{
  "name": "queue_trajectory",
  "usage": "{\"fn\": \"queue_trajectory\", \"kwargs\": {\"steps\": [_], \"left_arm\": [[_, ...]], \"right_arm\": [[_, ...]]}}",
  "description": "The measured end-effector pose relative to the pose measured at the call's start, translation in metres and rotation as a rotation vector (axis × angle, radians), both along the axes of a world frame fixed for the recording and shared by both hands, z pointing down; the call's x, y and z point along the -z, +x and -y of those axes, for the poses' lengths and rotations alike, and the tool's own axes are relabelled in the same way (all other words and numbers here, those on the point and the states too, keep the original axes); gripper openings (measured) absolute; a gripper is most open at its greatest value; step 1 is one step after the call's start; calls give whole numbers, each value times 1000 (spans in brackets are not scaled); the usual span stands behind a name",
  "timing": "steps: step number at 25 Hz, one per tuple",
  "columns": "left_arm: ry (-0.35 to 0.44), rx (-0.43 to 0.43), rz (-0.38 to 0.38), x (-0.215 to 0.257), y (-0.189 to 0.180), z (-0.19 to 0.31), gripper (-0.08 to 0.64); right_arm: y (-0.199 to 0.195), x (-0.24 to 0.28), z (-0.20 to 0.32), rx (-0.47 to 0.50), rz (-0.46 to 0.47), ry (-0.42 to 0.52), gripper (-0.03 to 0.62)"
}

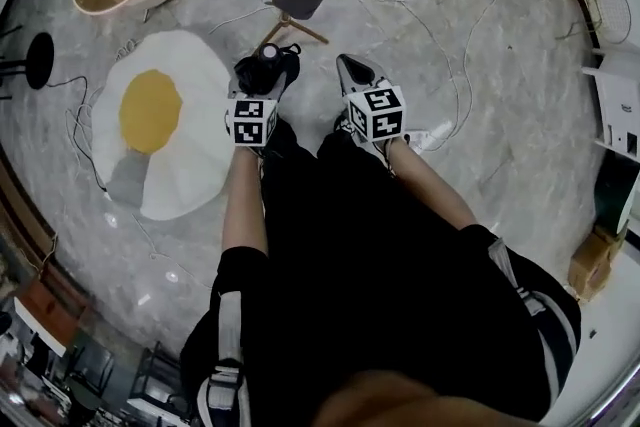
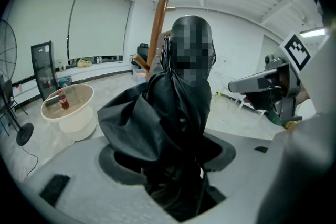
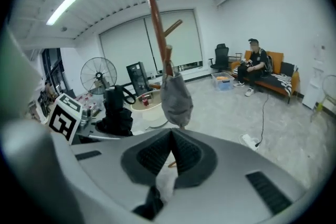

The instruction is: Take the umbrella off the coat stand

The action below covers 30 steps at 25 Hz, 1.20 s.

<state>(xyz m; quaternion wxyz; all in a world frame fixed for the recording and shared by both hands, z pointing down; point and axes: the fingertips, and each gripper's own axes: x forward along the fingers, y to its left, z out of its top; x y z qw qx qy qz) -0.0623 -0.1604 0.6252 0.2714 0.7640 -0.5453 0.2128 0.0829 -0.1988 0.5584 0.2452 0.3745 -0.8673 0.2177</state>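
Left gripper view shows the left gripper [image 2: 157, 161] with its jaws clamped on the folded black umbrella [image 2: 168, 113], which stands up between them. The right gripper [image 3: 169, 155] has its jaws pressed together, empty. Beyond, the coat stand [image 3: 155, 13] carries a grey bag [image 3: 176, 97]. The umbrella looks clear of the pegs, so the lift-off seems done. The next move calls for drawing it away without snagging the stand.

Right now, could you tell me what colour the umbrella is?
The umbrella is black, clearest in the left gripper view.
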Motion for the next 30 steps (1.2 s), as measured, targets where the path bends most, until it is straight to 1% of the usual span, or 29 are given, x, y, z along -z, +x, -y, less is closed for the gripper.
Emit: {"fn": "queue_trajectory", "kwargs": {"steps": [3, 5, 7, 11, 14, 17, 20, 22, 26, 30], "left_arm": [[12, 11, -22, 17, 35, -2, 276], [19, -5, -49, 30, 62, -1, 276], [23, -43, -68, 41, 90, 1, 276], [40, -151, -90, 66, 136, 18, 276], [77, -211, -102, 92, 160, 36, 276], [119, -261, -97, 116, 185, 46, 275], [142, -309, -105, 138, 205, 50, 275], [166, -347, -117, 153, 217, 59, 275], [220, -407, -143, 185, 240, 76, 275], [275, -434, -169, 222, 248, 83, 275]], "right_arm": [[40, 6, 6, -49, -2, 4, 5], [67, 11, 8, -76, -12, 18, 5], [94, 17, 9, -116, -12, 27, 5], [141, 33, 12, -219, 4, 44, 5], [173, 51, 14, -313, 25, 82, 5], [202, 65, 11, -379, 15, 125, 5], [220, 81, 6, -425, -6, 163, 5], [230, 98, 10, -462, -16, 210, 5], [248, 145, 21, -527, 7, 336, 5], [254, 189, 25, -562, 23, 421, 5]]}}
